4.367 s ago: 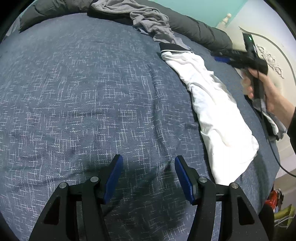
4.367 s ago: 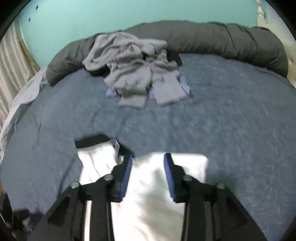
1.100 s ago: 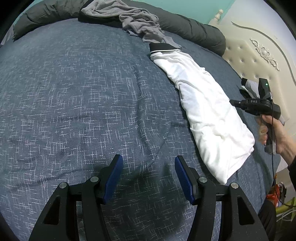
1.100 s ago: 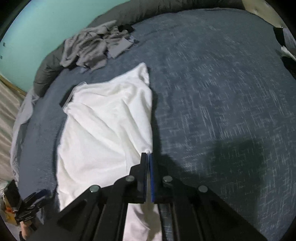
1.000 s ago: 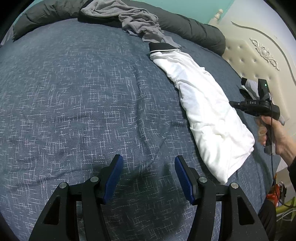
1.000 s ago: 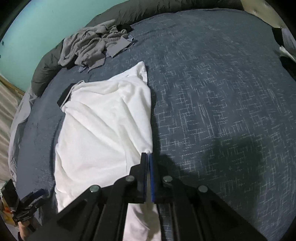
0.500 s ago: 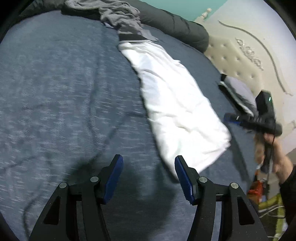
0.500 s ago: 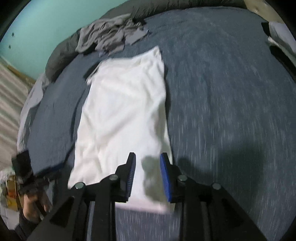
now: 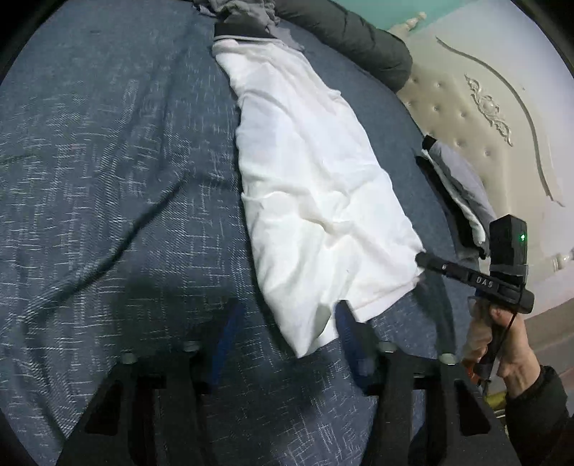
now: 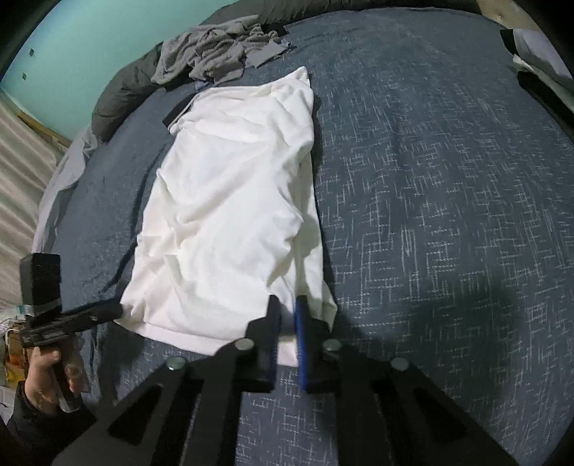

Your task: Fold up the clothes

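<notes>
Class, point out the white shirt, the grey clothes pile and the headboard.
white shirt (image 10: 233,200), right wrist view, middle of the fabric.
grey clothes pile (image 10: 211,50), right wrist view, heap's centre.
headboard (image 9: 477,118), left wrist view, tufted panel.

1. My left tongs (image 9: 285,324): fingers motion-blurred; grip on the white shirt (image 9: 315,186) unclear.
2. Grey clothes pile (image 9: 247,5) cut off at the top edge.
3. Folded stack (image 10: 538,53) clipped by the rim.

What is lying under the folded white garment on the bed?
The folded white cotton garment lies directly on the dark blue woven bedspread, which shows all around it. Whether anything else sits beneath it cannot be seen, because the cloth covers that patch.
</notes>
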